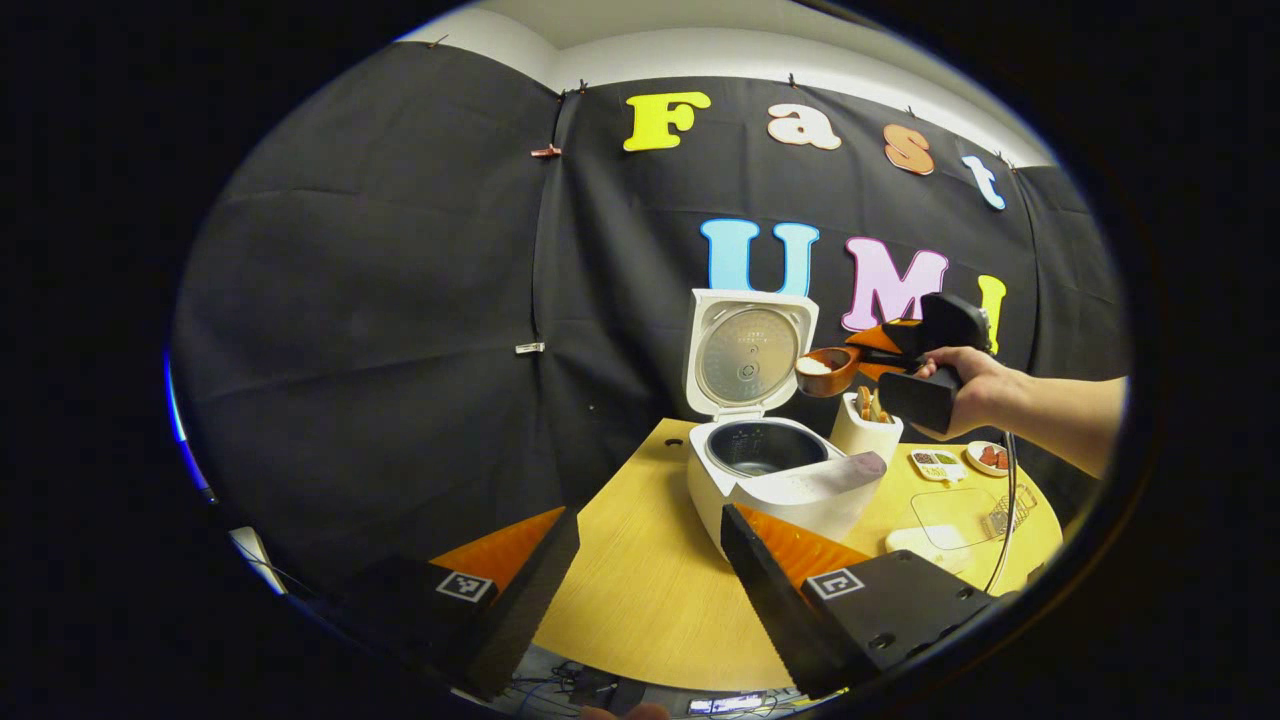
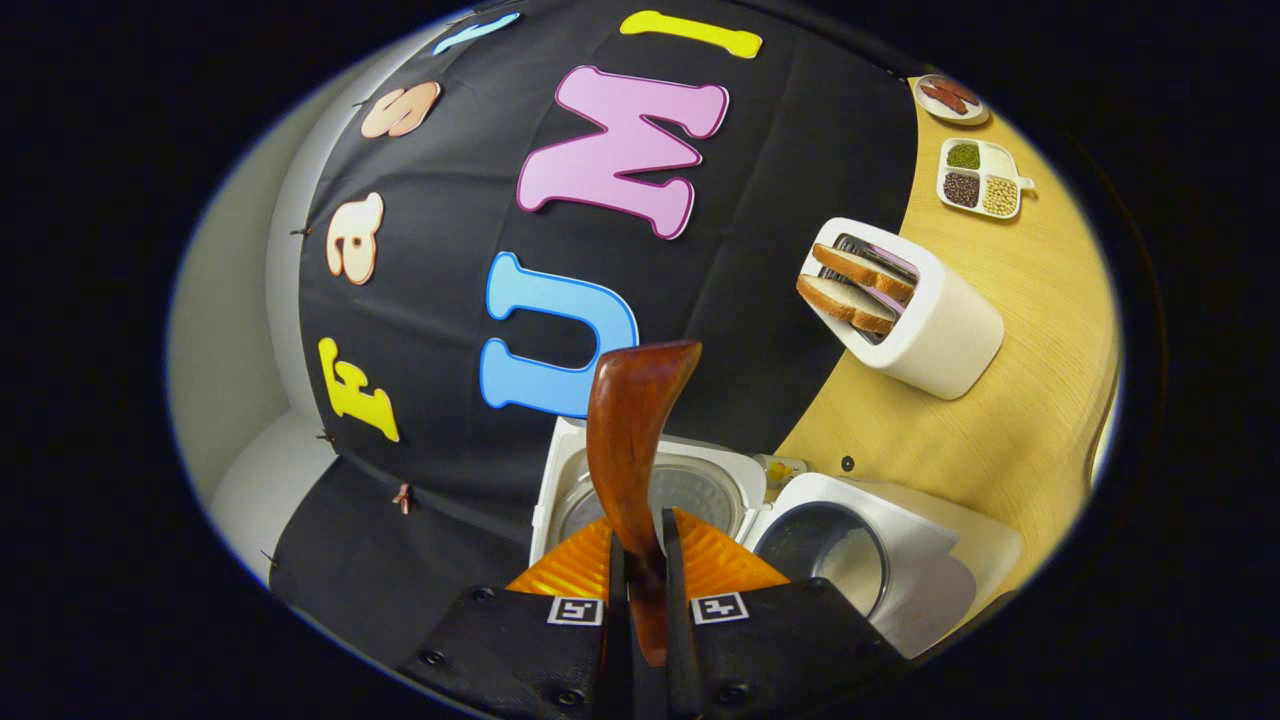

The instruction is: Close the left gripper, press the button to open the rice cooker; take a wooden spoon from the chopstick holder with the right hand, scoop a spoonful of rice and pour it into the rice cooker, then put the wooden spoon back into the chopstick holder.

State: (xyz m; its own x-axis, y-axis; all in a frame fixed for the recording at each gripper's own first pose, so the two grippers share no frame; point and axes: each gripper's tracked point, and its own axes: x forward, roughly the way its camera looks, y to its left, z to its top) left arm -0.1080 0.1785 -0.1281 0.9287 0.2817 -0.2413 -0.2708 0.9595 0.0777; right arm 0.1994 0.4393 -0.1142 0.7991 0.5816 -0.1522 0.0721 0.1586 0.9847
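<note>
One cooker (image 1: 775,470), lid up, on the table (image 1: 640,590). Right gripper (image 2: 640,560), fingers clamped on one spoon (image 2: 630,440), holds it beside the lid. Left gripper (image 1: 650,560) spread wide, empty. One toaster (image 2: 925,320) holds two bread slices (image 2: 850,290).

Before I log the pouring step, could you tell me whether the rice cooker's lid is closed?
No, the rice cooker stands with its lid swung upright, leaving the inner pot open to the left gripper view.
</note>
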